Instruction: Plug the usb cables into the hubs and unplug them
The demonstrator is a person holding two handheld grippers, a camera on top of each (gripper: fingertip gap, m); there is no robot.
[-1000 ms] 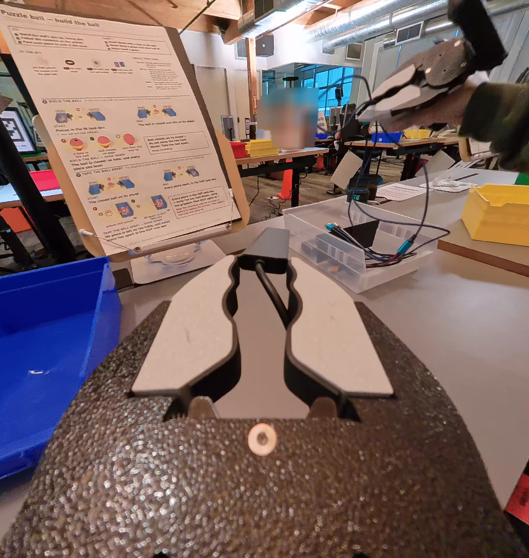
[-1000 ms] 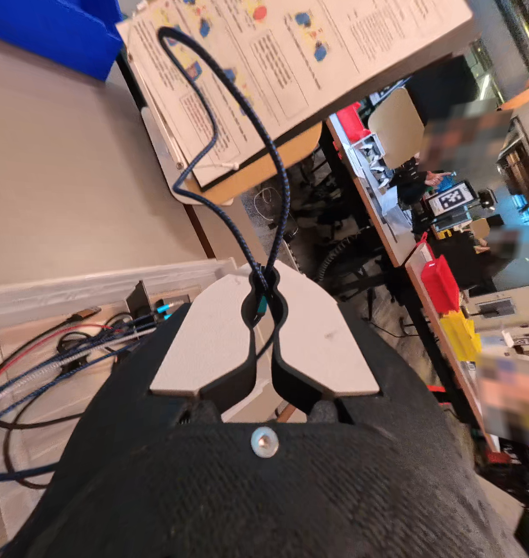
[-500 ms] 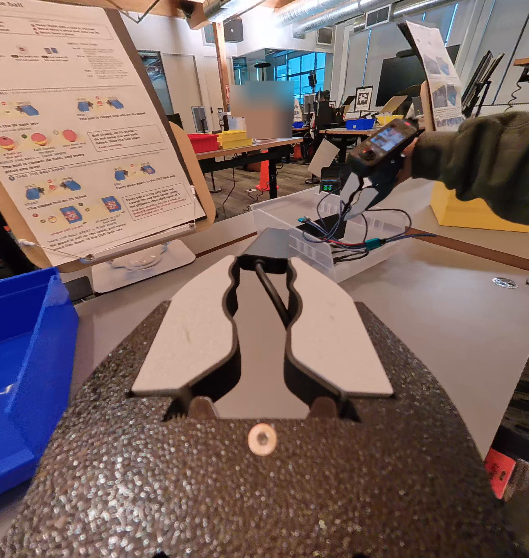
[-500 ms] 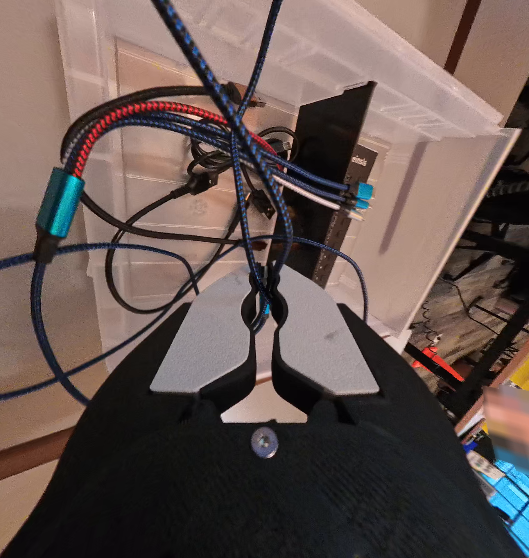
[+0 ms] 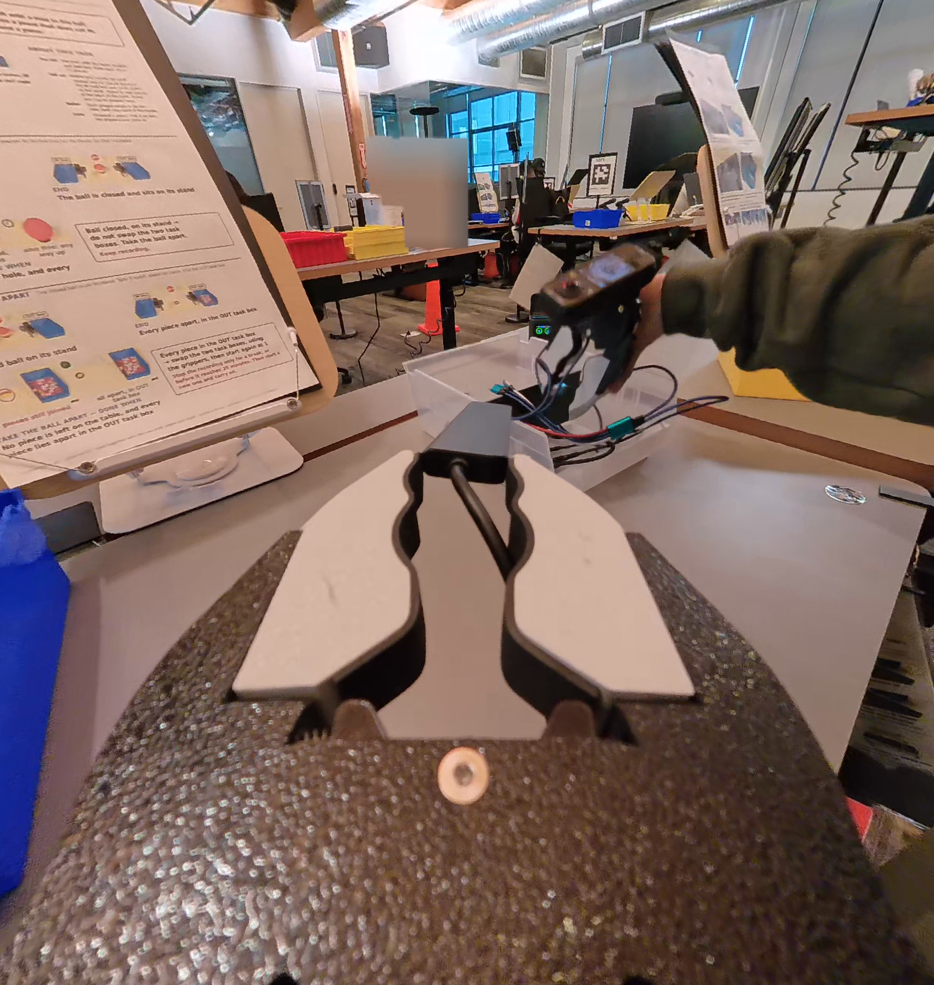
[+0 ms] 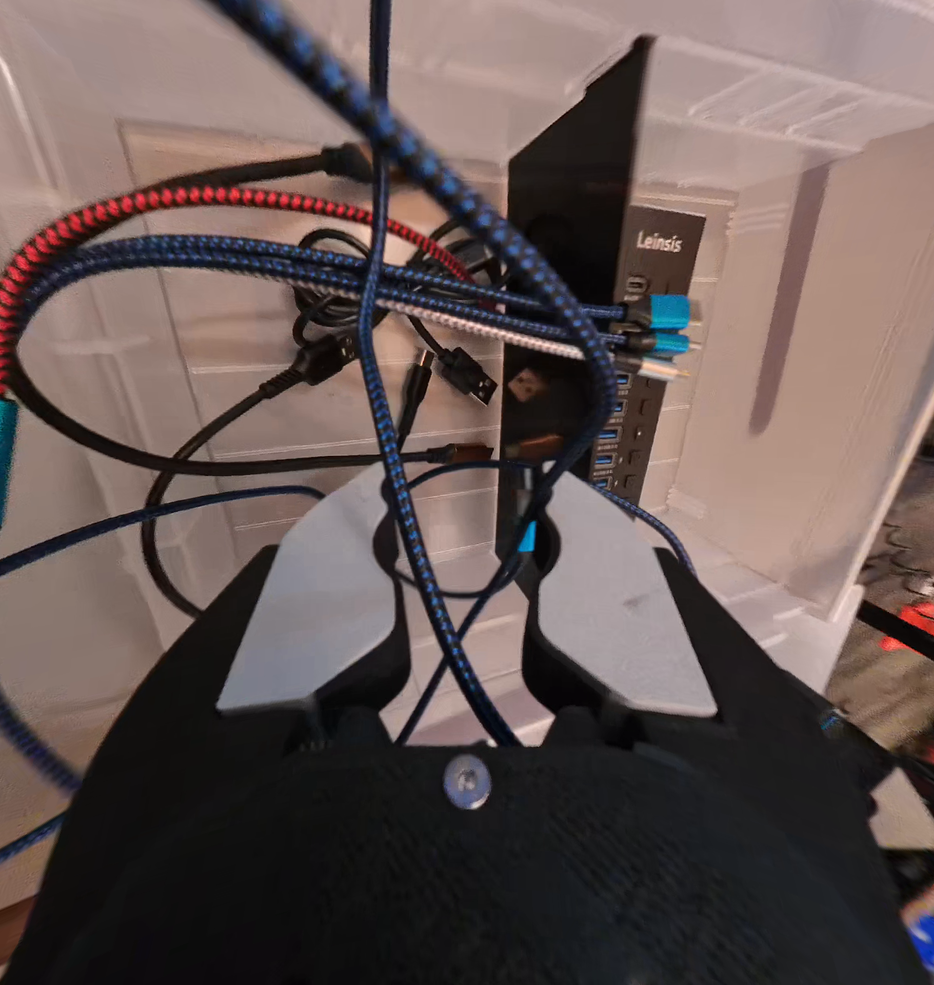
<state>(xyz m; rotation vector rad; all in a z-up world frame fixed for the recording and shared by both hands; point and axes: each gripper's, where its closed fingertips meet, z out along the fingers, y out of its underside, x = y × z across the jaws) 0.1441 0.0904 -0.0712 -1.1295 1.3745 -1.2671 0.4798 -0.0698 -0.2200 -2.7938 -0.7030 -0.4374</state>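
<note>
My left gripper (image 5: 464, 469) is shut on the cable end of a small grey USB hub (image 5: 475, 429) and holds it above the table. My right gripper (image 6: 467, 490) is open over the clear bin (image 6: 853, 320). A blue braided cable (image 6: 400, 506) hangs loose between its fingers, and the cable's teal plug (image 6: 528, 535) lies by the right finger. A black multi-port hub (image 6: 587, 240) stands in the bin with several teal-plugged cables (image 6: 667, 312) in its ports. The right gripper also shows in the left wrist view (image 5: 587, 373).
A blue bin (image 5: 11, 666) sits at the left. An instruction sheet on a stand (image 5: 107, 240) is behind it. A yellow bin (image 5: 763, 381) lies beyond the clear bin (image 5: 443, 373). Red and black cables (image 6: 134, 213) tangle on the bin floor. The table's edge runs at the right (image 5: 880, 613). About 40 cm separates my left fingertips from my right.
My right gripper swung down from high in the air to just above the clear bin and opened, so the blue cable now hangs loose. My left gripper still holds the grey hub.
</note>
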